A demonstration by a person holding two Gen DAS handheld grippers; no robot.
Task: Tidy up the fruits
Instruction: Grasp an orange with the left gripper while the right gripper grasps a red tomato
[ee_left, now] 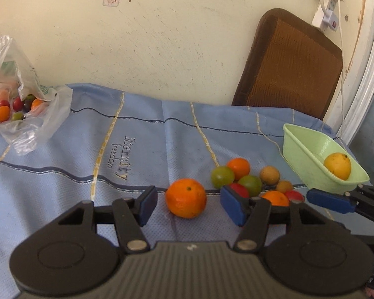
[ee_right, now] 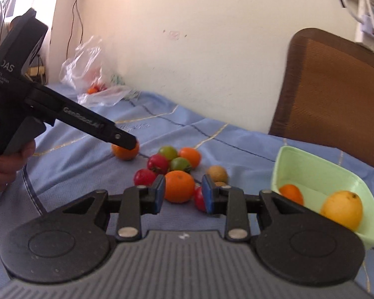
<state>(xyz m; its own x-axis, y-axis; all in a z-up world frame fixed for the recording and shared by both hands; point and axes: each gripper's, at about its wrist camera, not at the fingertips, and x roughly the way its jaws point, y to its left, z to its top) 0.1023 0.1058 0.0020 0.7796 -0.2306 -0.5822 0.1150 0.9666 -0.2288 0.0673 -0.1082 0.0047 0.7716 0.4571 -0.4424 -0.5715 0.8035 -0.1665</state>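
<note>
A big orange [ee_left: 186,197] lies on the blue cloth between the open jaws of my left gripper [ee_left: 187,205]; it also shows in the right wrist view [ee_right: 125,151]. A heap of small fruits [ee_left: 249,182], red, green, orange and brown, lies to its right. My right gripper [ee_right: 183,196] is open, its pads on either side of an orange [ee_right: 179,186] in that heap, not touching. A light green tray [ee_right: 319,172] at the right holds a yellow fruit [ee_right: 342,209] and a small orange [ee_right: 291,194].
A clear plastic bag [ee_left: 25,104] with more small fruits sits at the far left by the wall. A brown padded chair back [ee_left: 291,62] stands behind the table. A power strip and cords [ee_left: 329,7] hang on the wall at right.
</note>
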